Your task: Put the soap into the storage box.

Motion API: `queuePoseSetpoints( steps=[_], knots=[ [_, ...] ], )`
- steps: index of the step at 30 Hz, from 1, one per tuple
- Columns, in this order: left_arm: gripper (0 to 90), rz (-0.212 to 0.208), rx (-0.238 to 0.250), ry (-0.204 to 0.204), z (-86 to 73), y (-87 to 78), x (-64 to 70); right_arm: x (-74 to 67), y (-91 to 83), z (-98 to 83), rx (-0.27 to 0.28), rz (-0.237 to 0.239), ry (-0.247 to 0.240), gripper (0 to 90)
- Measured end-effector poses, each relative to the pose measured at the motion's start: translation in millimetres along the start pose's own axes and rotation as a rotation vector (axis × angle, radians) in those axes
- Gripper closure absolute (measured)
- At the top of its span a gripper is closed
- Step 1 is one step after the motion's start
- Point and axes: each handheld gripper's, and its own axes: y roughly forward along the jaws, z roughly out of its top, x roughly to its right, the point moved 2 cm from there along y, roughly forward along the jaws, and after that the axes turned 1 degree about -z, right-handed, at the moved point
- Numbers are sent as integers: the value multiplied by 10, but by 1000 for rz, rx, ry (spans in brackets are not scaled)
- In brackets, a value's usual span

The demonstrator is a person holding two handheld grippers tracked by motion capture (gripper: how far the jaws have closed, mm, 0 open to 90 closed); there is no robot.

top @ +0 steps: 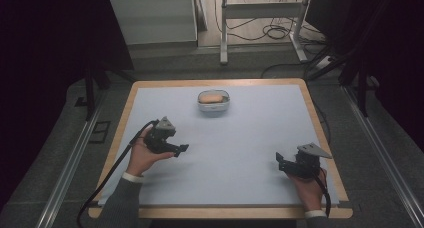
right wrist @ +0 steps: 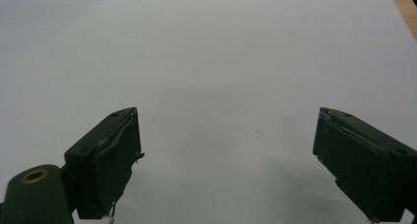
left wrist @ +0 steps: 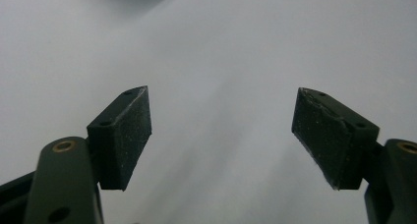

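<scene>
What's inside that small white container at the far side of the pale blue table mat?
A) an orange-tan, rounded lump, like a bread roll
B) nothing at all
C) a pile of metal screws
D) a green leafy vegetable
A: in the high view, the small white rounded container holds an orange-tan rounded lump. It sits at the far middle of the pale blue mat, well beyond both grippers.

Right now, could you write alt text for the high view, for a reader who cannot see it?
Two hands hold open claws, left and right, over a pale mat on a wooden table. A small white container with something orange inside sits near the far edge, untouched.
</scene>
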Motion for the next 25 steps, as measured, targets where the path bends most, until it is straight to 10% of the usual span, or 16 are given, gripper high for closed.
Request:
queuePoseSetpoints(
  steps=[8, 25],
  knots=[
    [237, 32, 10, -77, -354, -13, -76, -5, 4, 1, -7, -2, -5, 109],
    [223, 17, 5, -94, -405, 32, -106, 24, 15, 4, -13, 15, 18, 109]
  ],
)
